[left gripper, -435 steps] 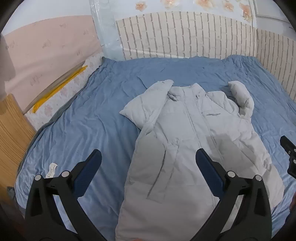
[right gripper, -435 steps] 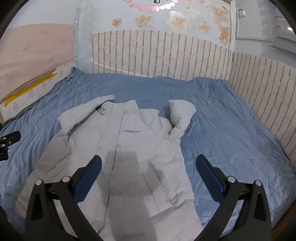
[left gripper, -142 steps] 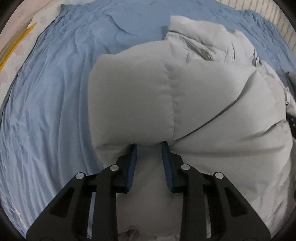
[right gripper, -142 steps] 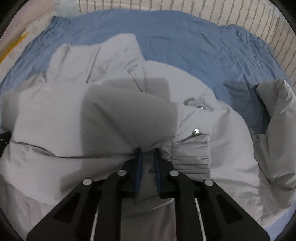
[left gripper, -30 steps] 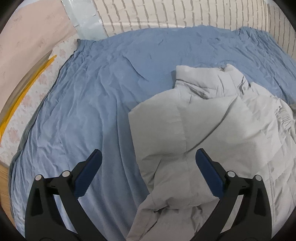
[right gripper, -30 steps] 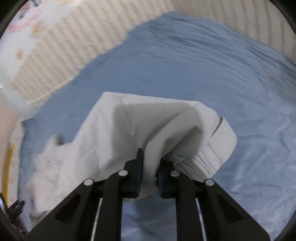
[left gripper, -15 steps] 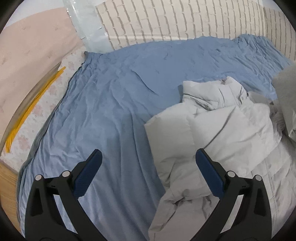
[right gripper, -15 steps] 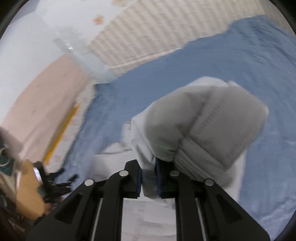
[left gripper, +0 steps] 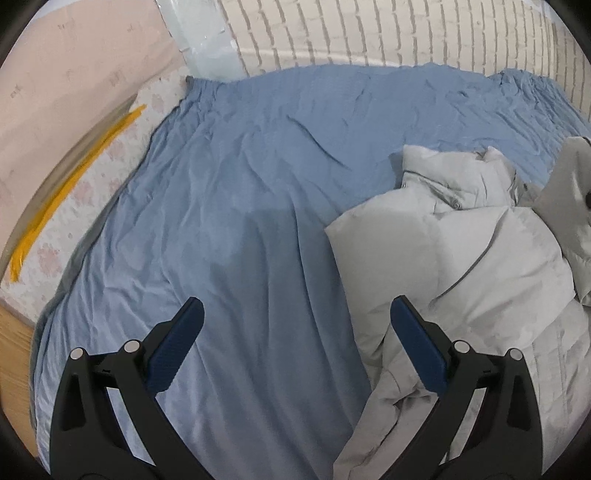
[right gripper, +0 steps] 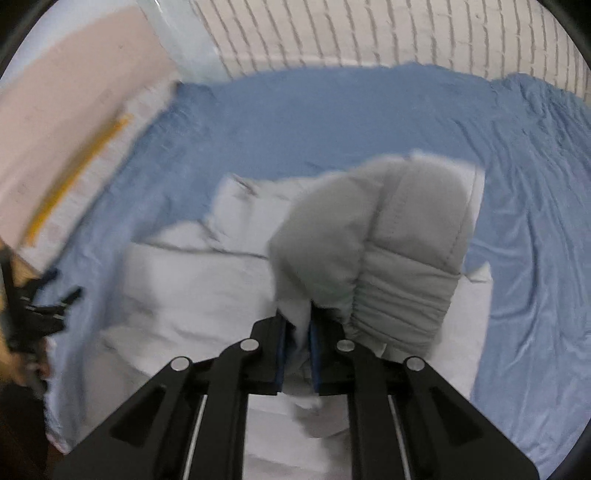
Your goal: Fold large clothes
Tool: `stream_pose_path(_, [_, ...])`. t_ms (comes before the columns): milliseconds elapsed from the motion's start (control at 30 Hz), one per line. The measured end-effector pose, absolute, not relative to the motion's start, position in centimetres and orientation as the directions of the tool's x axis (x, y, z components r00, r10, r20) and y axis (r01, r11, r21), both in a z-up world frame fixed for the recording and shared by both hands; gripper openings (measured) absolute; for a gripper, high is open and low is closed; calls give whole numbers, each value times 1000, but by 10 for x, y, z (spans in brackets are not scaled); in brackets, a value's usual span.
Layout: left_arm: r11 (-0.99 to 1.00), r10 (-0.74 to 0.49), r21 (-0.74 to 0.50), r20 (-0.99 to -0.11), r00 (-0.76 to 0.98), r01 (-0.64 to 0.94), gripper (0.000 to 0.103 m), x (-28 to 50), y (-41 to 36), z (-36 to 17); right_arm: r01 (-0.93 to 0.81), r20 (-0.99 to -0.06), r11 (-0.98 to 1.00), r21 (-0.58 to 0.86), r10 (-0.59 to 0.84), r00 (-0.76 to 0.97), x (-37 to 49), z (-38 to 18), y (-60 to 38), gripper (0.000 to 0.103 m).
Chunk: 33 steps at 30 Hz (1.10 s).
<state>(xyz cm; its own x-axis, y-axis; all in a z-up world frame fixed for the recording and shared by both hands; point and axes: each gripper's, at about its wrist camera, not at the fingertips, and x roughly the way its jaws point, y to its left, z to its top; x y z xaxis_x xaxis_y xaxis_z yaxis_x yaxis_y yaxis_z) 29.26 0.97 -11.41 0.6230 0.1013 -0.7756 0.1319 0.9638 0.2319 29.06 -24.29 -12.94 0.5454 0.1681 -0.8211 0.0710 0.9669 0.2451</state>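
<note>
A light grey padded jacket point(left gripper: 461, 258) lies bunched on the blue bedsheet point(left gripper: 258, 206), at the right of the left wrist view. My left gripper point(left gripper: 295, 336) is open and empty, hovering over bare sheet to the left of the jacket. My right gripper point(right gripper: 297, 332) is shut on the jacket's sleeve point(right gripper: 391, 258), near its ribbed cuff, and holds it lifted over the jacket body point(right gripper: 192, 288). The raised sleeve shows at the right edge of the left wrist view point(left gripper: 569, 192).
A white brick-pattern wall point(left gripper: 388, 33) runs behind the bed. A pink headboard panel point(left gripper: 74, 85) and a yellow strip point(left gripper: 74, 192) lie at the left. The left gripper point(right gripper: 33, 314) appears at the left edge of the right wrist view. A wooden edge point(left gripper: 11, 339) is at lower left.
My right gripper has carried the held sleeve leftward over the jacket body. My left gripper stays open and has drifted left, so the jacket sits further right in its view.
</note>
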Motion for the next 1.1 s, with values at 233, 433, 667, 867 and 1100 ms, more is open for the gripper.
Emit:
stream_pose_path(233, [961, 87, 226, -790, 607, 157, 100, 290, -3, -120, 47, -895, 999, 7, -15, 446, 300, -154, -236, 14])
stream_pose_path(433, [951, 74, 244, -777, 625, 190, 100, 278, -20, -104, -10, -895, 1000, 18, 21, 446, 291, -122, -227, 86])
stream_pose_path(667, [952, 24, 217, -755, 656, 215, 100, 267, -55, -74, 117, -806, 990, 82, -3, 592, 217, -75, -291, 89])
stream_pose_path(867, [944, -74, 166, -737, 672, 286, 100, 248, -119, -69, 313, -818, 942, 125, -81, 570, 201, -116, -348, 82])
stream_pose_path(1100, [898, -174, 131, -770, 614, 420, 100, 243, -205, -87, 329, -876, 923, 201, 19, 482, 215, -181, -361, 7])
